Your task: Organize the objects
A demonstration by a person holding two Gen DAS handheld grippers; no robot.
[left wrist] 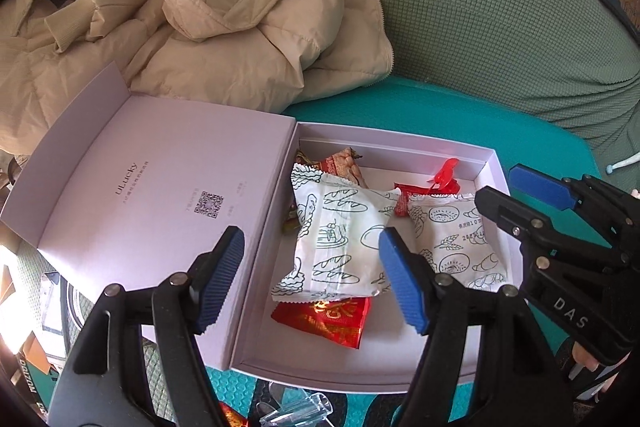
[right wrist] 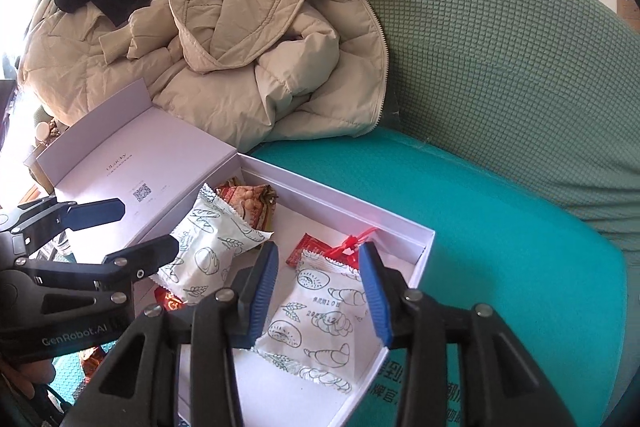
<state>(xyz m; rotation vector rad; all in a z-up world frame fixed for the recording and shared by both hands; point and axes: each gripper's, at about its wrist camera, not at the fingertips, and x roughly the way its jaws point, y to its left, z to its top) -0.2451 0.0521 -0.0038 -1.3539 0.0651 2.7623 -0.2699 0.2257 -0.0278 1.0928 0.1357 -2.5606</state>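
While both the left claw and right claw hover wide open and empty, several snack packets already lie in the open box, its lid not yet closed.

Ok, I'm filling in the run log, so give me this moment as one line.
left gripper: open, empty | right gripper: open, over bread-print packet | white box: open, holds snack packets | stage: reaching

Bright daylight blows out the left edges; fisheye bends the dark rims; focus stays sharp
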